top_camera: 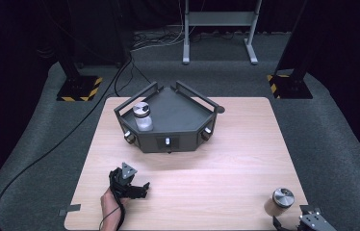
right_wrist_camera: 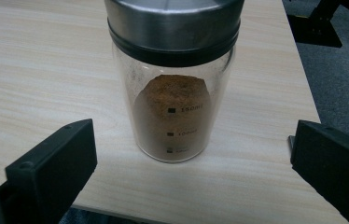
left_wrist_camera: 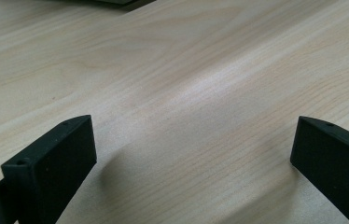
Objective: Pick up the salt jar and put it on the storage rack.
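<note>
Right gripper view: the jar of brown powder (right_wrist_camera: 172, 88) stands upright on the desk (right_wrist_camera: 37, 70), its long axis vertical and its metal lid (right_wrist_camera: 172, 14) uppermost. The glass wall carries printed volume marks; the upper one reads "150ml" and the next reads "100ml", while the lowest mark is too small to read. The brown powder is heaped against the wall, with its crest above the 150ml mark. The jar is located near the front right corner of the desk, close to the front edge.

The right gripper (right_wrist_camera: 186, 154) is spread wide with nothing between its jaws. One jaw stands on each side of the jar's base, and both are apart from the glass. In the high view, the right gripper (top_camera: 308, 222) sits at the desk's front right corner, just beside the jar (top_camera: 280, 202).

The left gripper (left_wrist_camera: 191, 149) is likewise wide open and holds nothing; bare wood grain lies between its jaws. In the high view, it (top_camera: 132, 185) is over the front left area of the desk, held in a hand (top_camera: 113, 207).

At the far centre of the desk sits a dark angular tray (top_camera: 178, 113). A second jar with clear contents (top_camera: 143, 117) stands upright in its left part.
</note>
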The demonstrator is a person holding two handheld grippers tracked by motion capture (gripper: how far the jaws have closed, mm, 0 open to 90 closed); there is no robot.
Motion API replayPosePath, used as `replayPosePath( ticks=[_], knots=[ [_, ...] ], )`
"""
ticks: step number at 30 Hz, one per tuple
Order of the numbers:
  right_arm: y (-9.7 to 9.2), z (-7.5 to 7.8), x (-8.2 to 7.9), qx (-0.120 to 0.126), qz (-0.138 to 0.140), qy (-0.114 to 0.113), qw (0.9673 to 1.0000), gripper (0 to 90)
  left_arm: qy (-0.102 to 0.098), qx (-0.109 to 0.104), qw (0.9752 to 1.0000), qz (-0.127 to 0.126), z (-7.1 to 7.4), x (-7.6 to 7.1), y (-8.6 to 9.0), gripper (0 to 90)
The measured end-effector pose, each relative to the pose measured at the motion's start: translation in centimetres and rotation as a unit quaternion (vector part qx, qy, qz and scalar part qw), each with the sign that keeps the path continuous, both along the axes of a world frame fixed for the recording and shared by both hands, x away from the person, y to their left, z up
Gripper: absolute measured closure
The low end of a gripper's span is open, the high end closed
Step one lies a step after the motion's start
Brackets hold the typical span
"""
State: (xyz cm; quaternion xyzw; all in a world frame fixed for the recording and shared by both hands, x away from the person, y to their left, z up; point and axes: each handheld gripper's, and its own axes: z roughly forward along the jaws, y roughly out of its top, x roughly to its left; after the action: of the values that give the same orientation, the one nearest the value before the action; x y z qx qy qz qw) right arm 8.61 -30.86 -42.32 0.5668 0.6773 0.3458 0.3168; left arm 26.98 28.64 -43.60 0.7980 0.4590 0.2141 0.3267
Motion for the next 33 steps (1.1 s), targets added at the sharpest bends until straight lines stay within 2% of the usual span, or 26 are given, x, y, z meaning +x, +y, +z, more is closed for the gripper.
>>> replayPosePath(
  ticks=[4,7,11,19,22,33],
  knots=[
    [0.09,-0.04,0.01,-0.001,0.001,0.0,1.0,0.0,0.0,-0.013,0.9999,-0.004,-0.39,-0.26,-0.01,0.2],
    [0.15,-0.02,0.01,-0.002,0.004,0.002,1.0,0.0,-0.003,-0.011,0.9999,-0.003,-0.4,-0.43,-0.25,0.2],
    [0.2,-0.04,0.0,-0.004,0.004,0.005,1.0,0.0,0.007,-0.021,0.9998,-0.001,-0.37,-0.07,0.04,0.1],
    [0.1,-0.11,-0.32,0.002,0.002,0.0,1.0,0.0,0.006,-0.019,0.9998,-0.001,-0.38,-0.16,0.0,0.2],
    [0.3,0.03,-0.24,-0.001,0.004,0.0,1.0,0.0,0.001,-0.014,0.9998,-0.015,-0.4,0.05,0.17,0.0],
    [0.63,0.29,-0.24,0.0,0.005,-0.008,1.0,0.0,0.002,-0.017,0.9998,-0.009,-0.44,0.04,0.14,0.1]
  ],
)
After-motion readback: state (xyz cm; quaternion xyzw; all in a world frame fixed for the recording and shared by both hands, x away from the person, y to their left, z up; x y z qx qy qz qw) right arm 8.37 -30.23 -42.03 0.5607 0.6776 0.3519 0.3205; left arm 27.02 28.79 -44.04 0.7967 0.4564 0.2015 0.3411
